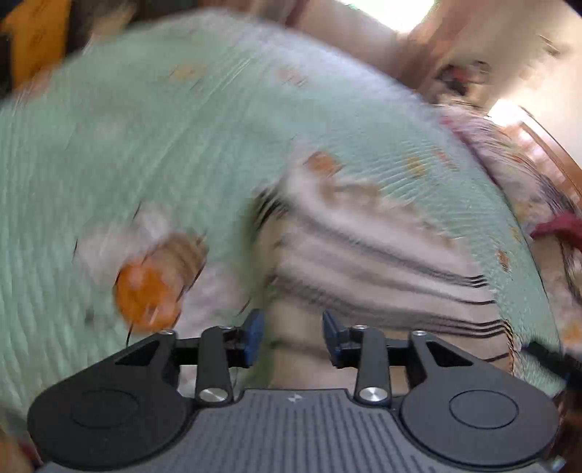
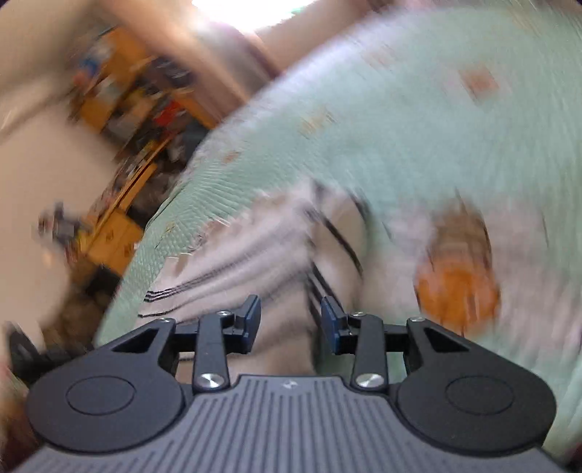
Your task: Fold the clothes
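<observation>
Both views are motion-blurred. A pale garment with thin dark stripes [image 1: 382,262] lies on a mint-green bedspread [image 1: 182,127]. A white part of it with an orange round print [image 1: 145,294] sits to the left. My left gripper [image 1: 293,336] is open, its blue-padded fingers just above the striped cloth with nothing between them. In the right wrist view the same striped garment [image 2: 247,265] lies ahead, the orange print [image 2: 458,291] to the right. My right gripper [image 2: 291,325] is open too, hovering over the cloth on the bedspread [image 2: 400,127].
Wooden shelves with cluttered items [image 2: 138,109] stand left of the bed in the right wrist view. A floral cloth [image 1: 516,171] and a dark red item [image 1: 556,225] lie at the bed's right edge. Bright window light [image 1: 393,11] shows behind.
</observation>
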Demonstrator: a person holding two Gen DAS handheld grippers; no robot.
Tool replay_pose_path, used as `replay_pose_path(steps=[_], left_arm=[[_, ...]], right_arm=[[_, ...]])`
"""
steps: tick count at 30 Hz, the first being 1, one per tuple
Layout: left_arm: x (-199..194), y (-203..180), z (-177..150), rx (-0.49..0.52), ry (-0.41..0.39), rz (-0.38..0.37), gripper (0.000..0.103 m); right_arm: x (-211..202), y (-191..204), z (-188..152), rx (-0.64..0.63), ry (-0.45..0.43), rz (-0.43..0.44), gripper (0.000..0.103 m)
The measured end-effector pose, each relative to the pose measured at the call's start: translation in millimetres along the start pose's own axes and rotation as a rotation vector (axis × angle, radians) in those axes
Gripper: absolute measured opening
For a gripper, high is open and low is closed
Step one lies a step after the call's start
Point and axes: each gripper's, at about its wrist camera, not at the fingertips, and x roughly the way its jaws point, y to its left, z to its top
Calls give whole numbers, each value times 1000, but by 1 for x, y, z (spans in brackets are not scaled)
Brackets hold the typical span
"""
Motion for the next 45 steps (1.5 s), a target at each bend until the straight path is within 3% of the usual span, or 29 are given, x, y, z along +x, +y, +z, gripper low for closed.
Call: replay_pose_path(steps=[1,2,3,4,7,8,11,13,17,19,21,25,30,35,37,40,42,45], left_arm=[[10,-11,-3,27,13,7,71],[19,-22,-7,53,26,14,81],[29,-33,-10,80,39,22,83],[39,-43,-13,107,51,29,83],[68,-76,-23,187,90,50,98],[78,-87,-27,213,103,58,98],[100,-113,-35,277,129,74,102],[97,-112,-37,274,112,70,102],[91,-110,-41,268,77,63,102],[88,-106,-41,228,79,47,102],[88,-104,-38,187,77,31,102],[77,-84,-34,40,48,-56,102],[65,-50,-27,-162,39,-175,102],[50,-21,-29,-269,9,-201,102],[44,-10,-31,-297,-7,-205,102],[40,4,-37,-348,-18,-207,102],[38,9,-40,-376,-22,-206,102],[36,1,-40,-341,-31,-202,102]], right_arm=[[6,3,7,-28,-13,4,50],[12,5,14,-57,-26,7,55],[18,6,21,-73,-39,15,63],[30,-2,28,-17,-51,46,64],[72,-18,45,105,-41,119,66],[88,-25,50,131,-21,123,68],[128,-42,52,127,60,31,73],[144,-43,49,100,84,61,70],[151,-20,47,-110,57,71,62],[153,-9,47,-218,45,37,43],[153,1,45,-307,42,-13,32],[136,23,36,-397,2,59,14],[115,54,25,-509,-55,180,13],[93,87,12,-627,-104,310,12],[76,111,-17,-749,-5,458,12],[58,124,-61,-823,228,610,13],[53,120,-81,-831,361,629,14],[52,99,-89,-742,497,584,31]])
